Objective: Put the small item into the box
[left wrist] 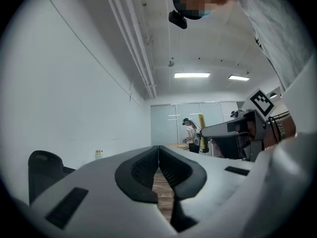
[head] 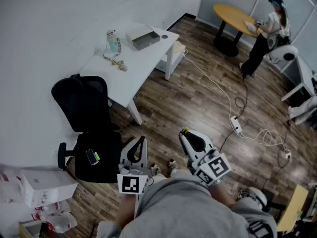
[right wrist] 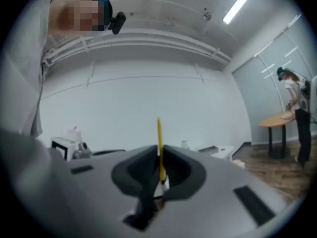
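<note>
A grey open box [head: 146,37] sits on the white table [head: 133,68] at the far left, next to a small bottle-like figure [head: 113,42] and a few little pieces [head: 118,63]. My right gripper [head: 184,132] is held low over the wooden floor, well short of the table. It is shut on a thin yellow item [right wrist: 159,145] that stands up edge-on between the jaws of the right gripper [right wrist: 160,157]. My left gripper [head: 142,140] hangs beside it, and the left gripper view shows the left gripper [left wrist: 158,151] shut with nothing in it.
A black office chair [head: 84,105] with a phone [head: 92,156] on a bag stands between me and the table. A power strip [head: 236,125] and cables lie on the floor at right. White cartons [head: 47,186] sit at lower left. A person [head: 265,33] stands by a round wooden table [head: 235,16].
</note>
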### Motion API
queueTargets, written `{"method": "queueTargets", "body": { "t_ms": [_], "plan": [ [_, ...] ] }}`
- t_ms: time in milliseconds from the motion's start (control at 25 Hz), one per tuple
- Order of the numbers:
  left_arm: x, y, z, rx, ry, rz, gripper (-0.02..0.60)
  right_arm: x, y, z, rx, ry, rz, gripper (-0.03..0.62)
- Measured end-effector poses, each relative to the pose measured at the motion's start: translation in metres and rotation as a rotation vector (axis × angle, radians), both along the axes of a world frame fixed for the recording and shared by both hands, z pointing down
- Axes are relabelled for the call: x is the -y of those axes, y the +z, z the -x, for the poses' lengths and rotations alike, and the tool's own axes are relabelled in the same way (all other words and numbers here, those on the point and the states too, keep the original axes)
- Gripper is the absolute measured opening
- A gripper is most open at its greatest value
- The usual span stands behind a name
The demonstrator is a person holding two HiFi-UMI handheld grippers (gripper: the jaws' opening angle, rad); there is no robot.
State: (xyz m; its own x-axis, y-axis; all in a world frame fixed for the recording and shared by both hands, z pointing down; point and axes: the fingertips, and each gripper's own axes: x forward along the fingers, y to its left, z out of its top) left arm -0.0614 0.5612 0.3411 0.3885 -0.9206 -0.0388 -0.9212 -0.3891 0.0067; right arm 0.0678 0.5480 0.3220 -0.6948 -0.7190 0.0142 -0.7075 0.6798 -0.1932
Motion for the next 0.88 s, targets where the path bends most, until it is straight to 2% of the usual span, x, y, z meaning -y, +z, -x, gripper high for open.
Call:
{"method": "queueTargets", "body": {
  "t_ms": [640, 880],
  "plan": [
    [0.002, 0.006, 0.028, 0.007, 0.024, -0.002, 0.034, -0.001, 0.013, 0.029, -0.010, 0.024, -0.001, 0.058],
    [0.013, 0.011, 0.020, 0.019, 0.068, -0.004, 0.034, 0.008, 0.015, 0.022, -0.046, 0.077, -0.024, 0.058]
  ]
}}
